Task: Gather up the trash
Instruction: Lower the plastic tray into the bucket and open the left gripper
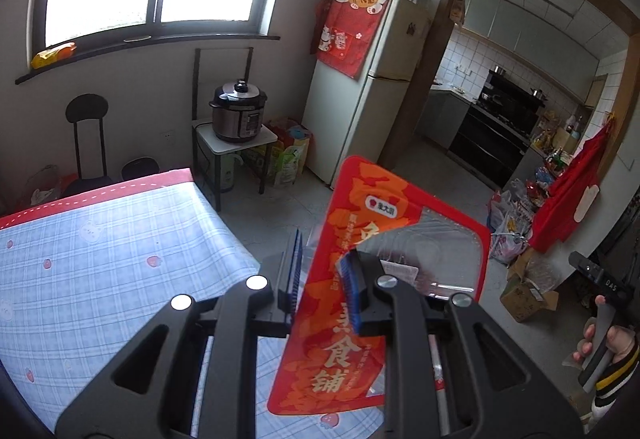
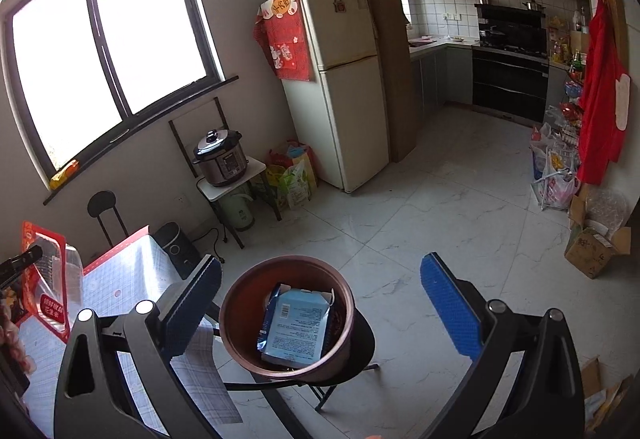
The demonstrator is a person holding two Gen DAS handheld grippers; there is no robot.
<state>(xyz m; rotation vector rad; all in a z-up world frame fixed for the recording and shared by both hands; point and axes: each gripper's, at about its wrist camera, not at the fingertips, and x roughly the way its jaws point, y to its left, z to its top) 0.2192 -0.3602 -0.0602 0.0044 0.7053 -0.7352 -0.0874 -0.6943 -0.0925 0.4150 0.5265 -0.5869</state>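
Above the table (image 1: 100, 239) edge, the left gripper (image 1: 328, 279) is clamped on a red food packet (image 1: 384, 279) — held upright, clear of the cloth. Right of the table, the right gripper (image 2: 320, 299) hangs with jaws wide apart over a brown bin (image 2: 240, 319) — a blue box (image 2: 296, 327) lies inside.

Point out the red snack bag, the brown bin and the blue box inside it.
red snack bag (image 1: 352, 199): left wrist view, upper printed part.
brown bin (image 2: 236, 299): right wrist view, left rim.
blue box (image 2: 298, 331): right wrist view, printed back face.
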